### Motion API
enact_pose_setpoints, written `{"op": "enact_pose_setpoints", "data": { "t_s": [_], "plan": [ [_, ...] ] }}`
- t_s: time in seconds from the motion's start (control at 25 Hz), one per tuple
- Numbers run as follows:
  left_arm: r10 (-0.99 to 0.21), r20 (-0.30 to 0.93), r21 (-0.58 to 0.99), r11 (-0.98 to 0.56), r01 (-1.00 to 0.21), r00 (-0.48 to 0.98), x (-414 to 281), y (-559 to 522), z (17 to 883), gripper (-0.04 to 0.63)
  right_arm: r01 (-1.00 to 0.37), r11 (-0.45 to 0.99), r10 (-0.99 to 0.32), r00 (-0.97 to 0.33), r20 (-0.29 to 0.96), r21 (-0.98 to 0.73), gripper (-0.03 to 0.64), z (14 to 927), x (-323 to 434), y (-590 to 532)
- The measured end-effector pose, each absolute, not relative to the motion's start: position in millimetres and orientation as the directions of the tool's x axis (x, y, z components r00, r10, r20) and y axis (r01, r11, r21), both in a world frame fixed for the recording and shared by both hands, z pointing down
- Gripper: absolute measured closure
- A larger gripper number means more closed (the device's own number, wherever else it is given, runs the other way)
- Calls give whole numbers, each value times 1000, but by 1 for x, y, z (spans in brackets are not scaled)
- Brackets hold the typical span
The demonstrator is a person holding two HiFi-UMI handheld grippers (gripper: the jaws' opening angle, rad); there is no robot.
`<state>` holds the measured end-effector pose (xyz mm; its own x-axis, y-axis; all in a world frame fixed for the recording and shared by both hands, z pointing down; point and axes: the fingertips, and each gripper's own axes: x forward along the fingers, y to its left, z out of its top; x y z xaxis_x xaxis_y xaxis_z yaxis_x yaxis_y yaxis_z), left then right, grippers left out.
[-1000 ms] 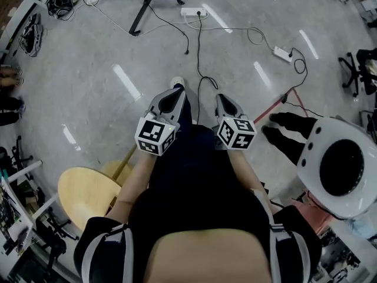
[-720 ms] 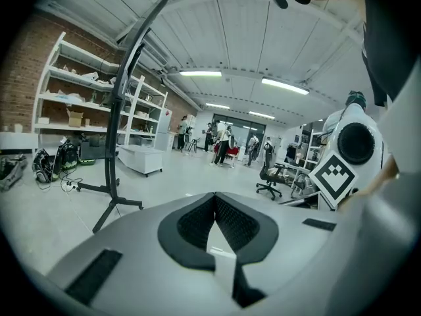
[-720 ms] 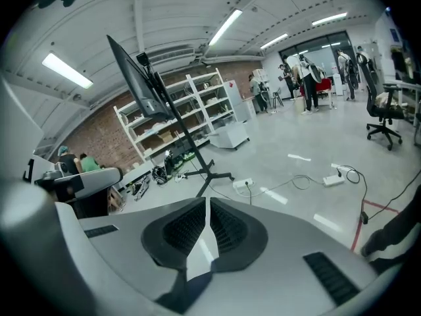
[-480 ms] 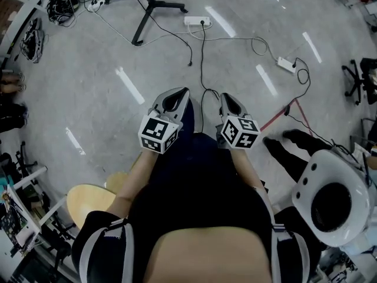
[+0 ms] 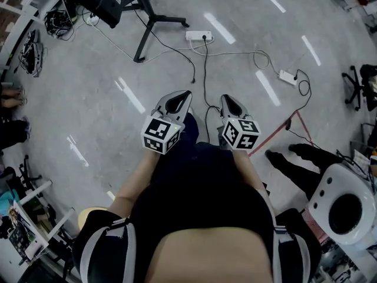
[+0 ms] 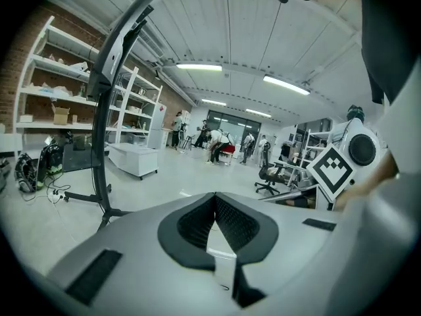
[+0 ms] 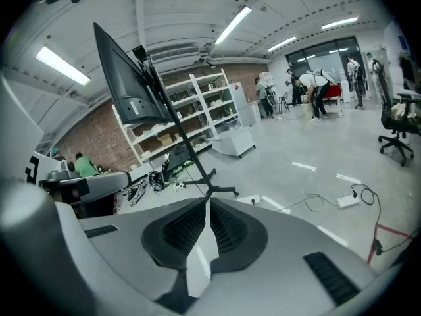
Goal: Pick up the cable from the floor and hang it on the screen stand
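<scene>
Grey concrete floor (image 5: 88, 87) holds a thin black cable (image 5: 205, 69) near the black-legged screen stand (image 5: 152, 18) — left tongs (image 5: 184, 96) and right tongs (image 5: 227, 99) pressed together, empty, not yet needed.

1. The screen stand (image 5: 152, 17) is placed on the floor (image 5: 88, 81), ahead at left.
2. A power strip (image 5: 198, 36) is found right of its base.
3. The cable (image 5: 205, 69) is laid from this strip toward the person (image 5: 200, 229).

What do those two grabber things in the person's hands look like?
The left gripper and the right gripper are each a smooth grey shell tapering to a point, with black textured pads inside. Each carries a white cube printed with black square markers. The person wears a dark top with pale-striped short sleeves.
</scene>
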<state>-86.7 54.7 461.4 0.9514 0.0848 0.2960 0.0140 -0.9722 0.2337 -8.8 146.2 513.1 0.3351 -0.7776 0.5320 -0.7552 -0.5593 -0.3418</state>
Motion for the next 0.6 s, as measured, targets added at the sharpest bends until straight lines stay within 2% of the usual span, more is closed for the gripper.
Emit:
{"op": "enact_pose_setpoints", "data": {
  "t_s": [0.28,0.6],
  "plan": [
    [109,292,215,-976,46,950,-62,19,467,588,-771,-531,-797,314,516,-351,591,516,8,102],
    [99,342,206,-978,29,934,-47,-3,491,588,-821,-444,-800,182,571,-359,591,541,21,90]
  ]
}}
